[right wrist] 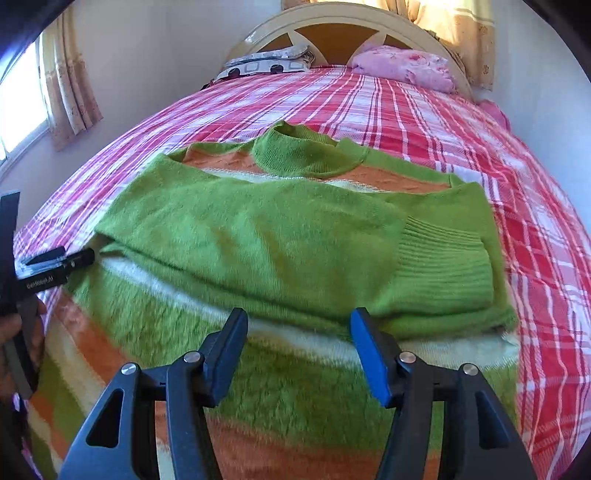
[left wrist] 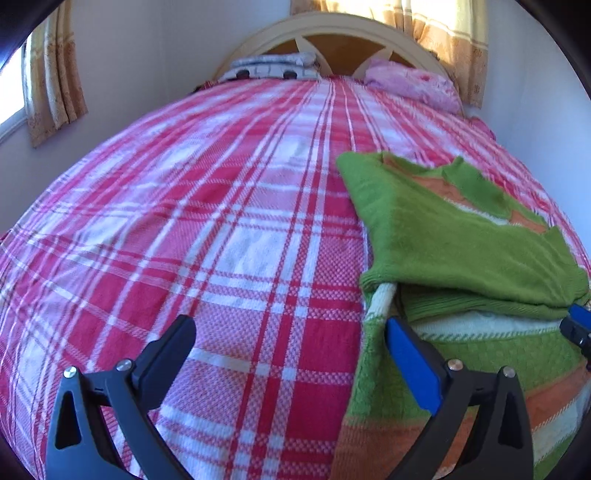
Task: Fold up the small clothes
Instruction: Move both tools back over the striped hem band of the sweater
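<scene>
Right now my right claw (right wrist: pixel 299 354) is released, its fingers spread and hovering over the lower, striped part of the sweater (right wrist: pixel 280 236) without gripping anything. My left claw (left wrist: pixel 291 354) is released too, wide apart at the sweater's left edge: one finger sits over bare bedspread, the blue-padded one just at the knit's border, holding nothing.

The sweater lies on the bed (left wrist: pixel 184 221), toward its foot and nearer the right side, with its collar pointing at the headboard (right wrist: pixel 332 22). It is green with orange and cream bands. Both sleeves appear already folded inward across the chest; the upper one lies crosswise, its ribbed cuff (right wrist: pixel 447 258) reaching the sweater's right side. So I judge the sleeve stage done. What seems left is the lengthwise fold: bringing the hem up toward the collar, or the collar down, and smoothing the bundle. The hem itself is out of sight beneath my claws.

Farther off, two pillows (right wrist: pixel 402 70) rest at the head of the bed, well apart from the work.
</scene>
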### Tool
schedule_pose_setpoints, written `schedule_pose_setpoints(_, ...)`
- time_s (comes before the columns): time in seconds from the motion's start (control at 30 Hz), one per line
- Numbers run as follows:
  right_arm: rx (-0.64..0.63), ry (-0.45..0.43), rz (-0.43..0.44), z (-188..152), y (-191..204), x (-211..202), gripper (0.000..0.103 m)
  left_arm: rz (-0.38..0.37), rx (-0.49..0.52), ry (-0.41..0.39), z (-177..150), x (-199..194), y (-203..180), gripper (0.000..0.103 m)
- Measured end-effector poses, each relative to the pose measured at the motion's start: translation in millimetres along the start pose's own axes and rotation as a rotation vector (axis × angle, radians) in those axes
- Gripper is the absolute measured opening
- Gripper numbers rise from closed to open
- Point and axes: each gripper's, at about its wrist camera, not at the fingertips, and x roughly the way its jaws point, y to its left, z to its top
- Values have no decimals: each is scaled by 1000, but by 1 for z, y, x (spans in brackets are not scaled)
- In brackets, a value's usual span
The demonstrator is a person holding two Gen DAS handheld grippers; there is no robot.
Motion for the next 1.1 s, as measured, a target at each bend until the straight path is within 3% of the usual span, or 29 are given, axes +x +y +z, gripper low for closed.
schedule_pose_setpoints(0.53,32,-25,-58,-29,-2,-24,59,-68,12,-19,-22,-32,-5,103)
schedule_pose_setpoints(1.1,27,-48,-34,-79,12,-67,59,-140,13,-52,-58,-80,-11,103)
